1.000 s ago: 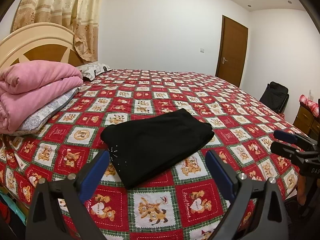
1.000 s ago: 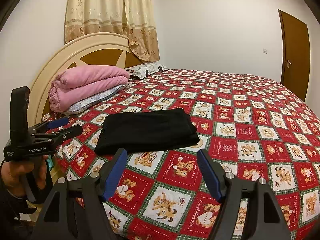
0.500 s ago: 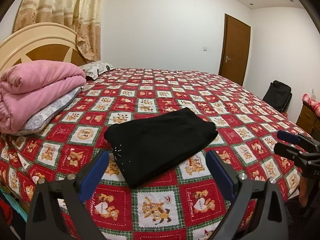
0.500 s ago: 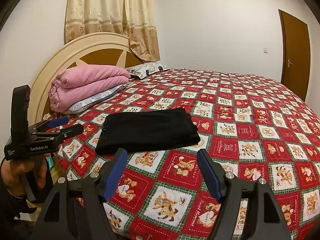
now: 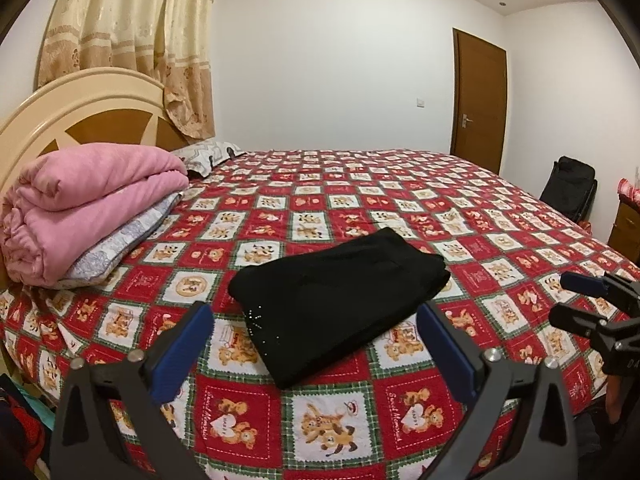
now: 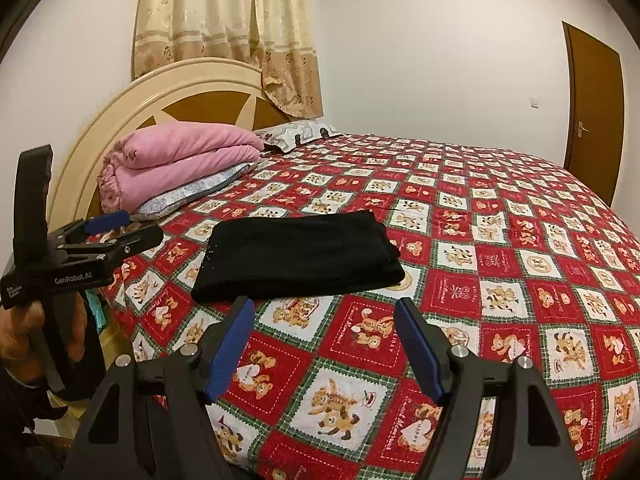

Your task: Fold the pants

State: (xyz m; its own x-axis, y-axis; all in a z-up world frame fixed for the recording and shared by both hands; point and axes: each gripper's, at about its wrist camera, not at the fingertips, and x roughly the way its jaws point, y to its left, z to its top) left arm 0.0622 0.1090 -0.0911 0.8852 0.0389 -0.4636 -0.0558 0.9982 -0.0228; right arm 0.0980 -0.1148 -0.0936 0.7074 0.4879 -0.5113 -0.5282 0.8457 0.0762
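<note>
Left wrist view: black pants lie folded on bedspread.

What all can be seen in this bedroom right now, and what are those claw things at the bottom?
Folded black pants: one, black, flat on the bed's near part, touched by nothing.
Teddy-bear patchwork bedspread: one, red, white and green, covers the bed.
Folded pink blanket: one, pink, stacked on a pale pillow by the headboard.
Patterned pillow: one, grey-white, at the bed's head.
Cream wooden headboard: one, cream and brown.
Beige curtain: one, behind the headboard.
Brown door: one, shut, far wall.
Black bag: one, on the floor beyond the bed.
Left claw: one, black with blue pads, open, empty.
Right claw: one, the same, open, empty.
</note>
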